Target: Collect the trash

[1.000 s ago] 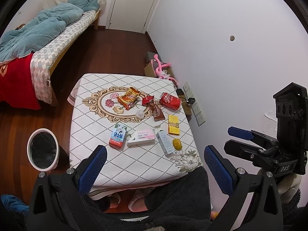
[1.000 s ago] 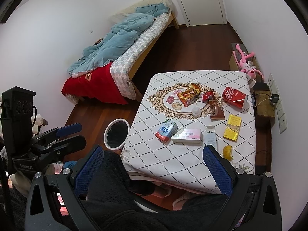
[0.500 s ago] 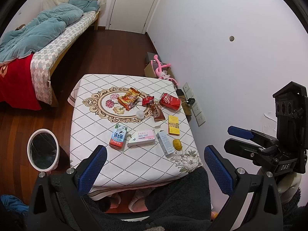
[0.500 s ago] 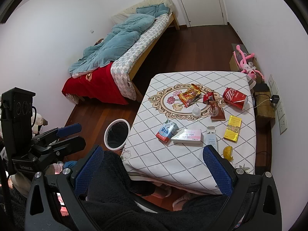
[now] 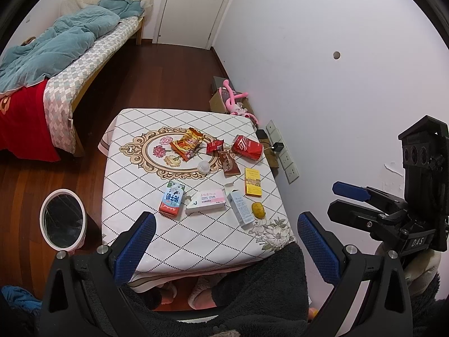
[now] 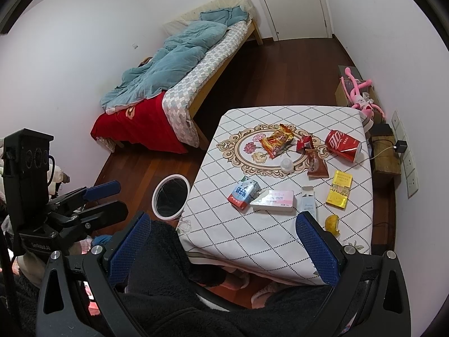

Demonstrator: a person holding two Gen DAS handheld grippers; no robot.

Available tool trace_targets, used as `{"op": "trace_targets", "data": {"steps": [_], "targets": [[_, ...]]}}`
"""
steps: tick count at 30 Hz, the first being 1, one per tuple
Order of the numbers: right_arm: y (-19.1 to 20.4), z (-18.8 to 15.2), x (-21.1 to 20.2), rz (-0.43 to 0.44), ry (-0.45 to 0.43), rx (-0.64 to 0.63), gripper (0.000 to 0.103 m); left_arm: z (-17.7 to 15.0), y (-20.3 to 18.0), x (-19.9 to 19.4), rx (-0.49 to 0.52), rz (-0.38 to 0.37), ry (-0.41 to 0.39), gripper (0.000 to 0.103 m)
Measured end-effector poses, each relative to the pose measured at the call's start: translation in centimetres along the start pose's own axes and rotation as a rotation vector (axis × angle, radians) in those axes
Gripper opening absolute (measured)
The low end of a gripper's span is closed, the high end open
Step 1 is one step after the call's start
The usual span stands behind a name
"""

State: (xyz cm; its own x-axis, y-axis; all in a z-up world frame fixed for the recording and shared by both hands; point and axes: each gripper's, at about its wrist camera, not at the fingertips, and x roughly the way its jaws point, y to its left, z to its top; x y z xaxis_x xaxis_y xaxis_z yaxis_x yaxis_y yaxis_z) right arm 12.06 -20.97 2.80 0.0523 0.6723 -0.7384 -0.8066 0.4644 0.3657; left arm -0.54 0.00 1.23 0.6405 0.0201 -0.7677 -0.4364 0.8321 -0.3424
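Trash lies scattered on the patterned tablecloth [image 5: 129,185]: a crushed red can [image 5: 248,147], an orange snack bag [image 5: 187,143], a brown wrapper [image 5: 230,164], a yellow box [image 5: 252,182], a milk carton [image 5: 171,198], a pink-white box [image 5: 207,200] and a yellow peel [image 5: 258,210]. My left gripper [image 5: 226,241] hangs open above the table's near edge, holding nothing. My right gripper [image 6: 221,241] is open too, well short of the can [image 6: 343,145] and the carton [image 6: 243,192]. Both hover over a lap in dark fleece.
A white-rimmed bin [image 5: 63,219] with a dark liner stands on the wood floor left of the table, seen also as the bin [image 6: 170,196]. A bed [image 5: 70,56] runs along the far left. Wall sockets and a pink toy [image 5: 234,99] sit by the right wall.
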Motion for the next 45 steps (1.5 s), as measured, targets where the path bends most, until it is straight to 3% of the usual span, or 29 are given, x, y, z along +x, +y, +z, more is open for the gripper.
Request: {"op": "trace_targets", "data": {"steps": [24, 28, 32, 35, 41, 44, 45], "targets": [[0.1, 0.0, -0.3, 0.003, -0.002, -0.007, 0.103, -0.1, 0.2, -0.2, 0.011, -0.002, -0.006, 0.103], [0.0, 0.1, -0.3, 0.002, -0.013, 0.007, 0.103, -0.3, 0.3, 0.8, 0.033, 0.059, -0.014, 0.103], [-1.2, -0.2, 0.5, -0.049, -0.044, 0.075, 0.103, -0.5, 1.6, 4.7, 0.069, 0.221, -0.025, 0.103], [-3.6, -0.8, 2.4, -0.151, -0.071, 0.158, 0.103, -0.6, 3.8, 9.7, 0.084, 0.319, 0.01, 0.103], [-11.2, -2.6, 10.2, -0.266, 0.0, 0.369, 0.103, -1.5, 7.6, 19.4, 0.123, 0.364, 0.128, 0.102], [-14.2, -3.3, 14.3, -0.29, 0.04, 0.427, 0.095, -1.9, 8.3, 24.1, 0.198, 0.391, 0.221, 0.103], [-15.2, -3.5, 15.3, -0.338, 0.093, 0.463, 0.094, -1.9, 8.5, 25.2, 0.208, 0.387, 0.255, 0.102]]}}
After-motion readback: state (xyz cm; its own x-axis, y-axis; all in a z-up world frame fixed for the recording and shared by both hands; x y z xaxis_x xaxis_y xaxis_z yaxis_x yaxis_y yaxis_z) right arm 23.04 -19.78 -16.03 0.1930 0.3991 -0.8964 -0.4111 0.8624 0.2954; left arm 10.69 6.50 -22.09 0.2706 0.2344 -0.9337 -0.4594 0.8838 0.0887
